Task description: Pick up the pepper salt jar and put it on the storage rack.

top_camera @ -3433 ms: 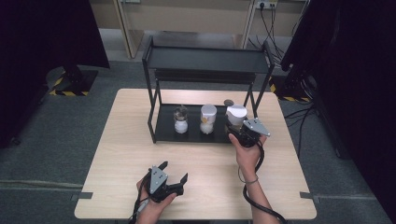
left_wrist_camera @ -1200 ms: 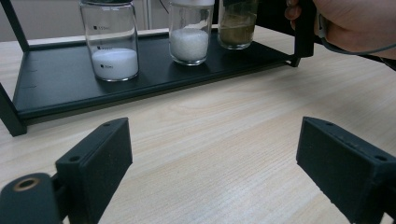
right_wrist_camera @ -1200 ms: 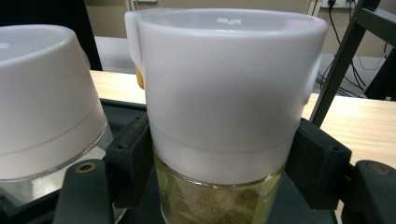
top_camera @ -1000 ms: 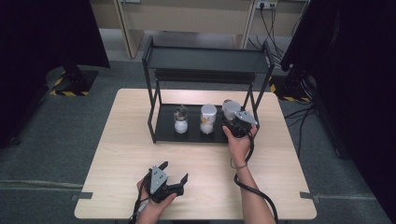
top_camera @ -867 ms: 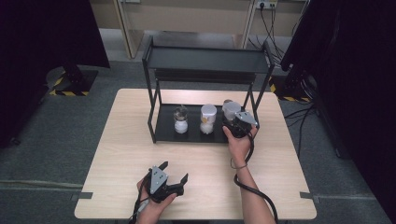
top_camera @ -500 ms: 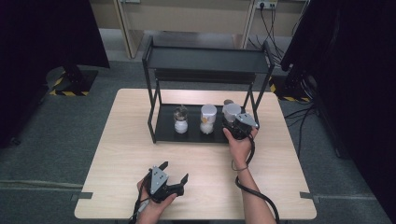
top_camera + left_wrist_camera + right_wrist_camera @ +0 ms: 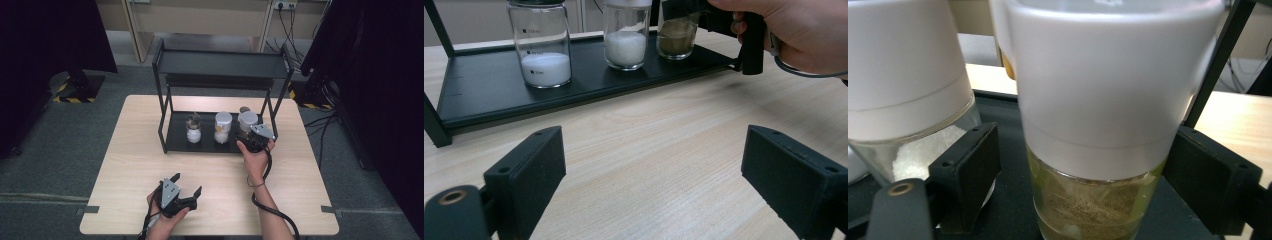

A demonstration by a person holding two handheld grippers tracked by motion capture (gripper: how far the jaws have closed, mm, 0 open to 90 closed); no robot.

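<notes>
1. Nearest me, my left gripper (image 7: 187, 192) rests low on the counter (image 7: 135, 165) near its front edge, jaws spread wide with nothing between them. From there I see bare wood running up to the rack.
2. In the left gripper view that open stretch reaches the front lip of the black rack (image 7: 574, 95). That view also shows the fill of three jars standing in a row on the tray: white powder in the left jar (image 7: 540, 45), white grains in the middle jar (image 7: 625, 35), brown contents in the third.
3. My right gripper (image 7: 248, 134) is at the rack's right front corner, beside the upright post. Its jaws have just been opening. In the right gripper view they stand on either side of the brown spice jar (image 7: 1098, 125) with a gap on each side, so they are not pressing on it.
4. That jar stands upright on the rack's lower tray, long axis vertical, white cap up; the middle jar sits just beside it on the left.
5. From the high view I get what the gripper cameras miss: the rack's top shelf (image 7: 222, 64) roofs the jars, so room above them is limited.
</notes>
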